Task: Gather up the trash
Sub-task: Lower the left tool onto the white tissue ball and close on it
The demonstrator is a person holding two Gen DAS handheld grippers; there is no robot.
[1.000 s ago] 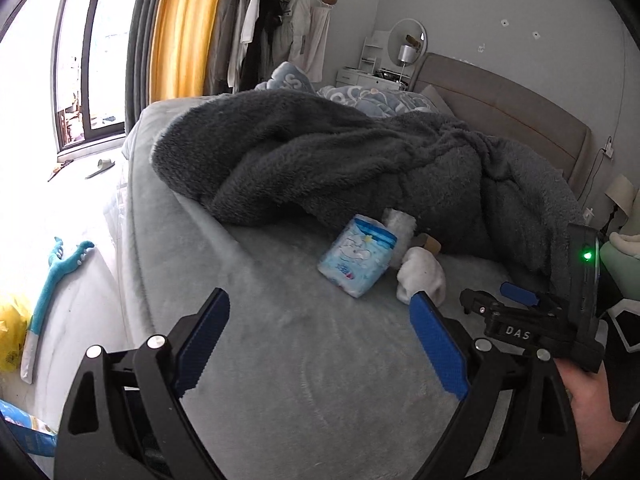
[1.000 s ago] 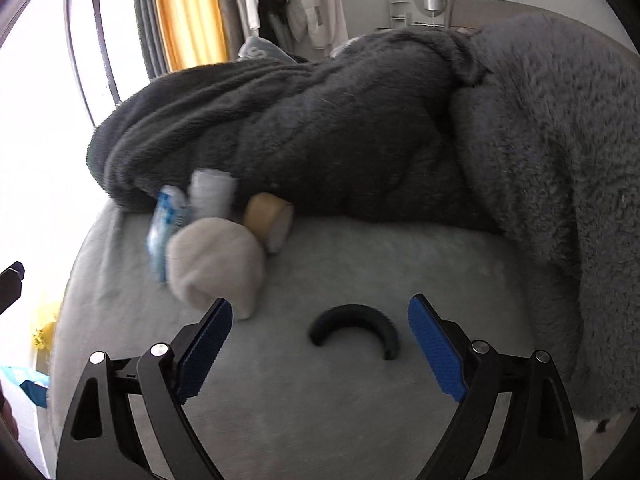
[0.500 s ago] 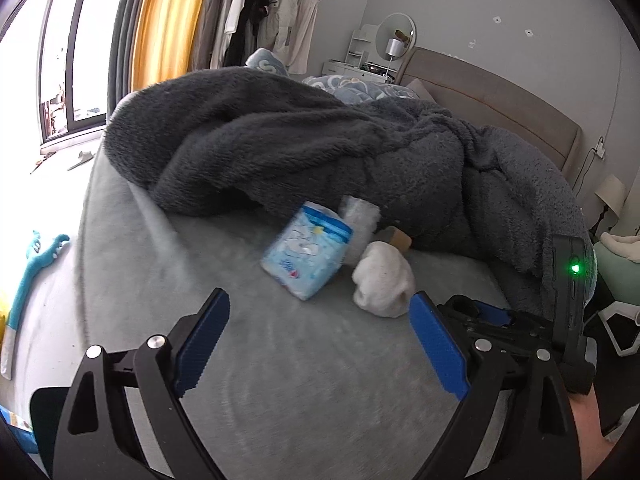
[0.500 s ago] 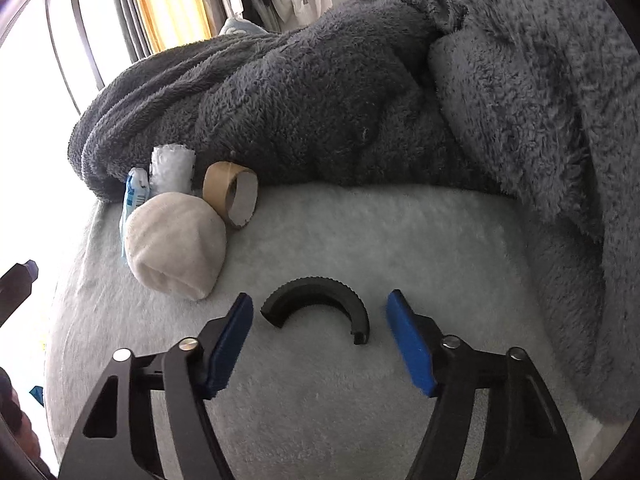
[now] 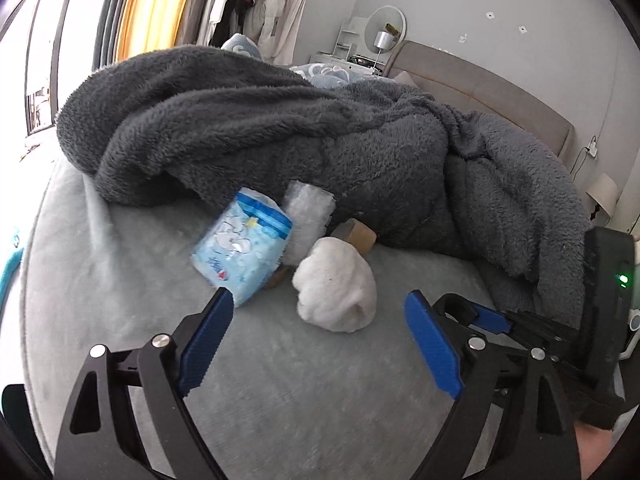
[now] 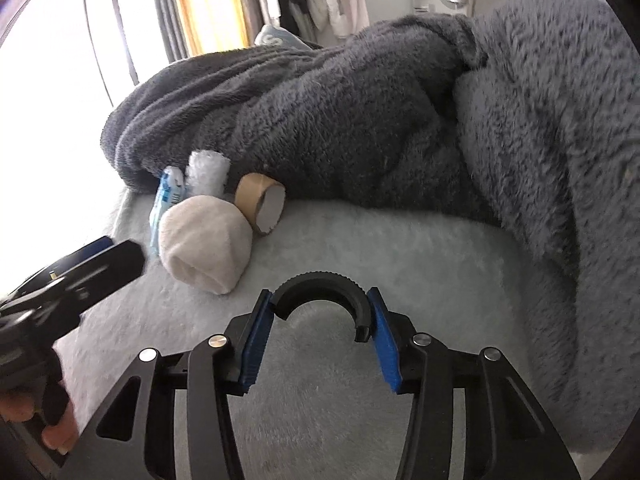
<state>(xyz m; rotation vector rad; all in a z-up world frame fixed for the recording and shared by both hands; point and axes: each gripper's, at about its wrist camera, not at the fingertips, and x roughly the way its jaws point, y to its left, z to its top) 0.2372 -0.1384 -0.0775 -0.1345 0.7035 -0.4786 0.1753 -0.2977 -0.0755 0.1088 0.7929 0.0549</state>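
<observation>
On the pale grey bed sheet (image 6: 400,248) lies a black plastic half ring (image 6: 320,286). My right gripper (image 6: 320,304) is closing on it, and its blue pads touch both ends of the arc. To its left sit a white balled wad (image 6: 204,248), a brown tape roll (image 6: 260,206), a white fluffy roll (image 6: 208,172) and a blue-white tissue pack (image 6: 164,200). My left gripper (image 5: 318,304) is open and narrowing slightly. The white wad (image 5: 336,288) lies just ahead of its tips, untouched, with the tissue pack (image 5: 242,250) by the left tip.
A bulky dark grey fleece blanket (image 5: 280,128) is heaped behind and to the right of the trash. The bed's edge curves off at the left toward a bright window (image 5: 40,80). A padded headboard (image 5: 480,84), a mirror (image 5: 386,30) and hanging clothes (image 5: 256,4) stand farther back.
The right jaws have come together from wide apart onto the black half ring. The left gripper has moved closer to the pile, so the wad and tissue pack now sit at its tips.
</observation>
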